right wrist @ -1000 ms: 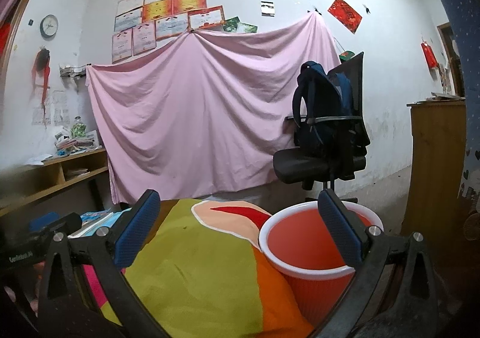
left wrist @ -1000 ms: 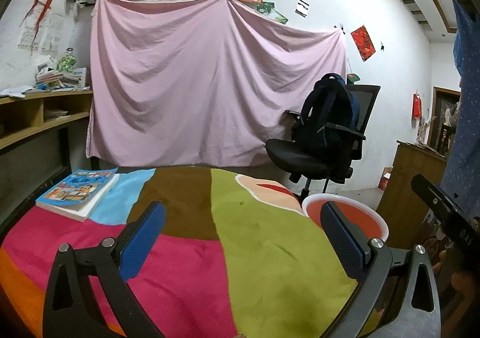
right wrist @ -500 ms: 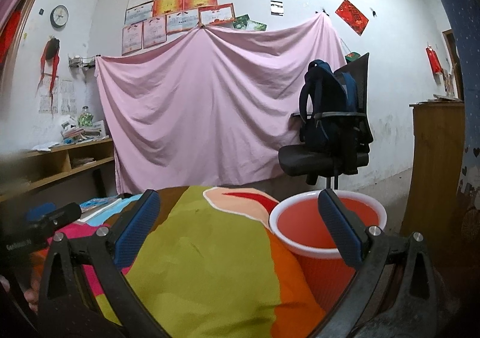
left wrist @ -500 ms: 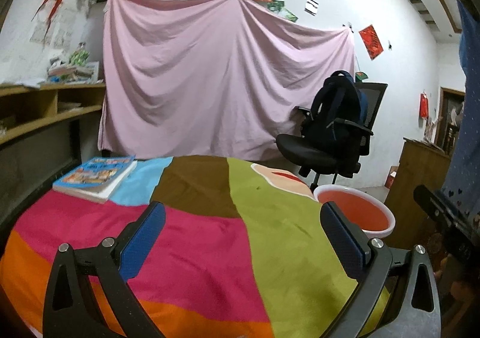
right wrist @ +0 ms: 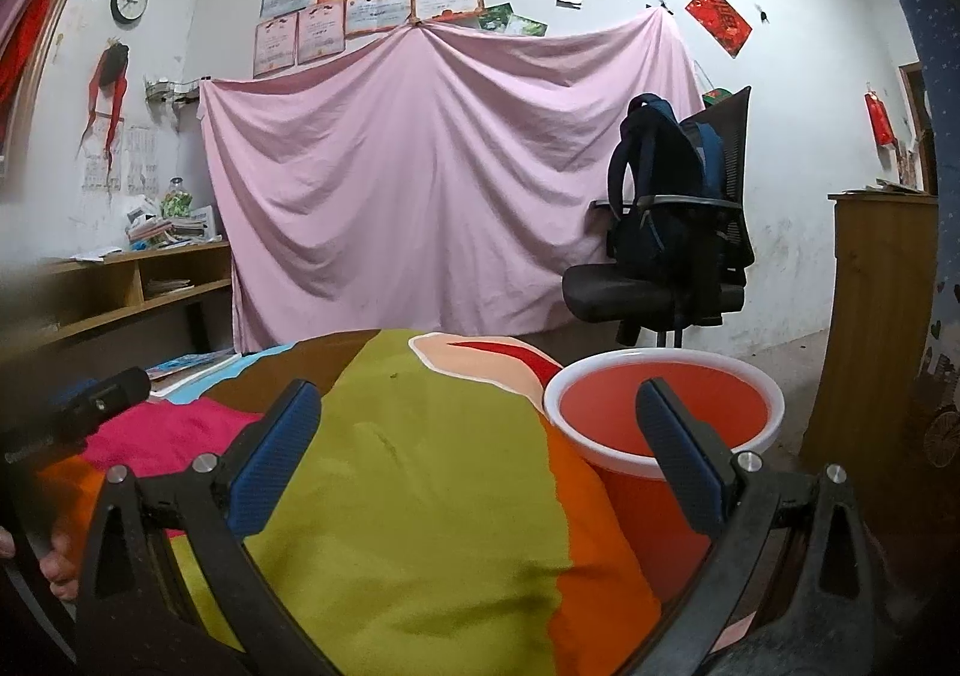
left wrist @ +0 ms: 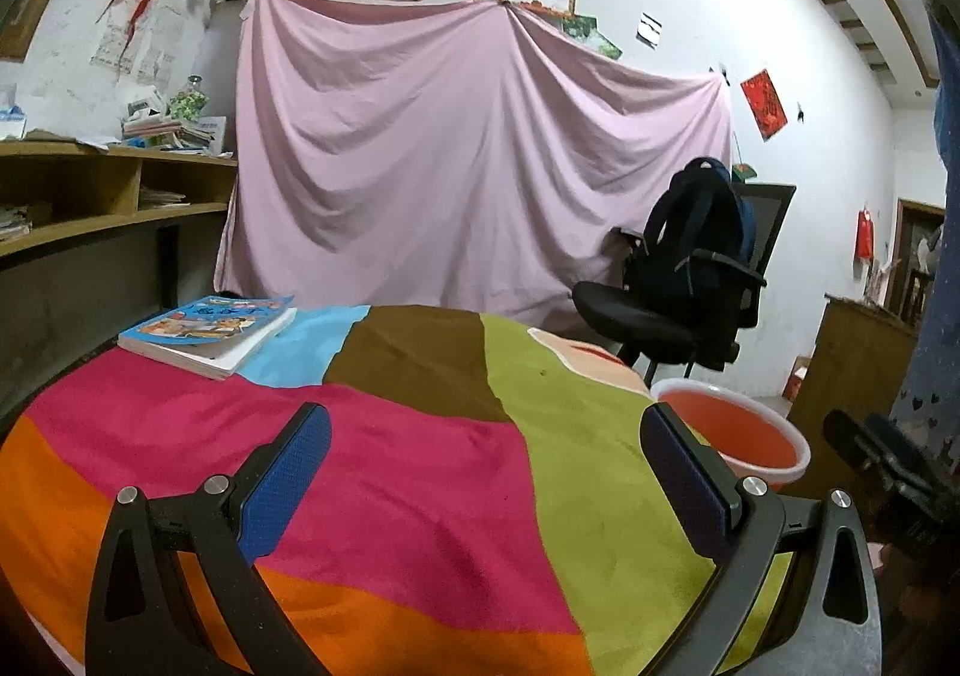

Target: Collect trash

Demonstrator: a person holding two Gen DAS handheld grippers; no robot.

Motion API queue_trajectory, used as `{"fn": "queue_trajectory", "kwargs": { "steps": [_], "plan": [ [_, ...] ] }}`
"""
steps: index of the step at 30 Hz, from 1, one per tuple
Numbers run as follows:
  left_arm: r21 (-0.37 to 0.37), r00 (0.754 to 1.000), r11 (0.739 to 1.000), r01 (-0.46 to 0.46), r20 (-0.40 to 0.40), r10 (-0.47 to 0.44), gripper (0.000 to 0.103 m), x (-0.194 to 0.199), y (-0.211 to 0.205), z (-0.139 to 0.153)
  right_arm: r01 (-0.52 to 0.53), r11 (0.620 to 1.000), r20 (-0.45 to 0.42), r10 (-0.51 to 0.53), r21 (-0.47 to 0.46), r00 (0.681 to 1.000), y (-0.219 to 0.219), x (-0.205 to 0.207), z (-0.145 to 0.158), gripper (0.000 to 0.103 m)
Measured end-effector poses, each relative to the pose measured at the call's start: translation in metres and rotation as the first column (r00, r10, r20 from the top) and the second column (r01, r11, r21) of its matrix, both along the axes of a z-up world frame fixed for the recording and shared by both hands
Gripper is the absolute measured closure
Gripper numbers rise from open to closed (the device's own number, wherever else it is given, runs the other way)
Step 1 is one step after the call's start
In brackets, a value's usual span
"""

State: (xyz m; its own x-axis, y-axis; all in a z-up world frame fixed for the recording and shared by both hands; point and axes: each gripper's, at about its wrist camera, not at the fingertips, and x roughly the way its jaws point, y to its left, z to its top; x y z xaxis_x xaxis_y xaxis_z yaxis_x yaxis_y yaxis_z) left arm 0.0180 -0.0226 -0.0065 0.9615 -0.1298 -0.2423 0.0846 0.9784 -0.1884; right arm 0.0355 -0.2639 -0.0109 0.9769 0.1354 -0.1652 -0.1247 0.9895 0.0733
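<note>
A red bin with a white rim (right wrist: 663,409) stands beside the table's right edge; it also shows in the left wrist view (left wrist: 735,433). My left gripper (left wrist: 486,472) is open and empty above the multicoloured tablecloth (left wrist: 420,466). My right gripper (right wrist: 480,454) is open and empty above the cloth's green patch (right wrist: 420,466), its right finger in front of the bin. No trash is visible on the cloth.
A blue book (left wrist: 207,325) lies at the table's far left. A black office chair with a backpack (left wrist: 690,280) stands behind the bin. A pink sheet (left wrist: 468,184) hangs on the back wall. Wooden shelves (left wrist: 90,208) run along the left, a wooden cabinet (right wrist: 882,316) on the right.
Both grippers have pulled back and risen slightly, so more of the tablecloth and the bin's inside shows. Both stay open and empty.
</note>
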Motion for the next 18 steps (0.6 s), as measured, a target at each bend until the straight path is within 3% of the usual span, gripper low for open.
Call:
{"fn": "queue_trajectory", "kwargs": {
  "steps": [18],
  "plan": [
    [0.043,1.000,0.999,-0.018,0.001,0.018,0.002,0.001,-0.014,-0.007,0.013,1.000,0.026,-0.012,-0.022,1.000,0.007,-0.002,0.000,0.000]
  ]
}}
